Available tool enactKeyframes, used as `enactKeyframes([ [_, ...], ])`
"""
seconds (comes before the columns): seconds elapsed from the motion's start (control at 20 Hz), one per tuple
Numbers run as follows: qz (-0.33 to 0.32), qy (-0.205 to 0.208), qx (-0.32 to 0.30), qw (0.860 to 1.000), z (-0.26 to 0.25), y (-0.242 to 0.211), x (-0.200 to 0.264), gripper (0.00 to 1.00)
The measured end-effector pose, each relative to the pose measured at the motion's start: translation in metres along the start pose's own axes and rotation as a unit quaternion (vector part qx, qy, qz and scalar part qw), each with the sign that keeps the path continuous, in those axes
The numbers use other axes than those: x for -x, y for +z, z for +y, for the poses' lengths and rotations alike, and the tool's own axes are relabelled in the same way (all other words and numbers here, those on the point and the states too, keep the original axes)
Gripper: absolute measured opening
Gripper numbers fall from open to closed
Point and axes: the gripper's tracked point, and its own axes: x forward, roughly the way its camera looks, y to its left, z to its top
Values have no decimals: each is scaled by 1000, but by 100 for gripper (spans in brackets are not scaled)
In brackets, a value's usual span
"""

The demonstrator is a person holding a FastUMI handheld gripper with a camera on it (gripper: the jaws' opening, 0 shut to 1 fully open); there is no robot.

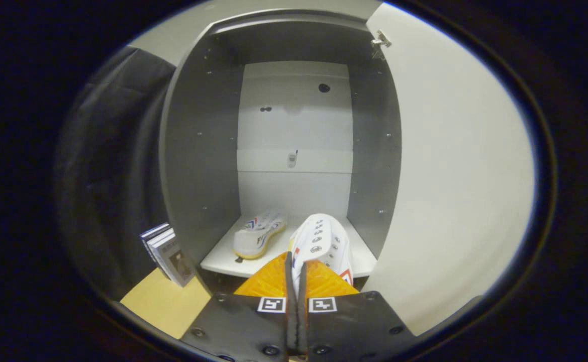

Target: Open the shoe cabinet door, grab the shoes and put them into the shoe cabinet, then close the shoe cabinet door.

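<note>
Item: second shoe (324, 244), white canvas low-top with metal eyelets and small coloured side marks; position: just ahead of the gripper (296, 266), over the front edge of the cabinet's bottom shelf (218, 264), toe pointing into the cabinet, right of its mate; the fingers (269, 279) stand pressed nearly together with only a thin slit between them, apparently pinching the shoe's heel collar or upper edge, though the contact itself is hidden behind the pads; whether the sole already rests on the shelf cannot be told. Handling, as judged: light; upper soft and collapsible, so it will fold and swing under a pinch; rubber sole stiff and grippy, unlikely to slide once set down; not fragile; best hold is the collar rim or the heel, where the fabric is doubled. Item: first shoe (259, 234), same pattern, lying on the shelf to the left, toe toward the back panel, apart from the held shoe. Item: shoe cabinet (198, 151), grey side walls, pale back; door (455, 166) swung wide open at the right, hinge at its upper corner. Item: books (168, 254), standing outside the cabinet's left wall on a yellow worktop (166, 304).
</note>
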Motion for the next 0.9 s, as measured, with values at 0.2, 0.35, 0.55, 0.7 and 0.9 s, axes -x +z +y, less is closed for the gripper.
enactKeyframes([
  [0.2,3,-26,3,1000,-11,14,-69,2],
  [0.35,8,-30,8,999,-16,10,-124,2],
  [0.55,26,-36,10,999,-27,-3,-178,2],
  [0.7,54,-32,14,998,-27,-27,-203,2],
  [0.9,66,-24,23,997,-22,-37,-209,2],
])
